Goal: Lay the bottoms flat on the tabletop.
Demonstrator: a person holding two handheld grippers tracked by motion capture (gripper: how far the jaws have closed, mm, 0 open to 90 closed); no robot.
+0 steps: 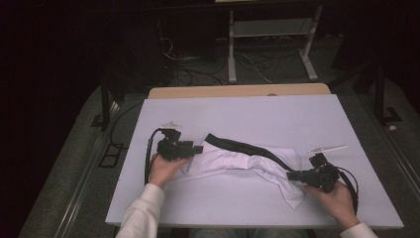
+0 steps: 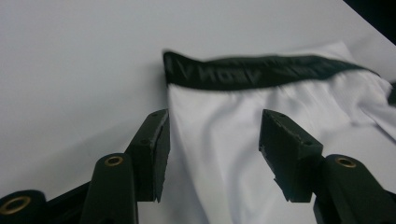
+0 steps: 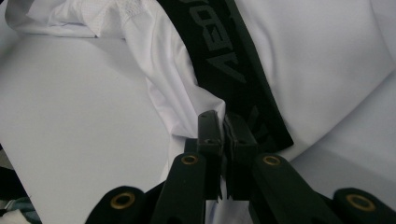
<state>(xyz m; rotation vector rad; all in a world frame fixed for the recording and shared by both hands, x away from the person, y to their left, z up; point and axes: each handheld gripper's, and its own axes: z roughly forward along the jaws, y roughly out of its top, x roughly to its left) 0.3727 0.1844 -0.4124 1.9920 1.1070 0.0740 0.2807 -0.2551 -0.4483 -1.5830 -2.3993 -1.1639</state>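
One white garment [image 1: 237, 166] with one black waistband [image 1: 247, 148] lies crumpled across middle of white counter [image 1: 247, 111]. Two grippers, one per hand. Left gripper [image 1: 198, 149] at garment's left end: jaws about half open, cloth edge between them, pads not pressing. Right gripper [image 1: 292, 175] at garment's right end: jaws closed tight, pinching cloth beside waistband. One small clear strip [image 1: 328, 148] on counter just behind right gripper.
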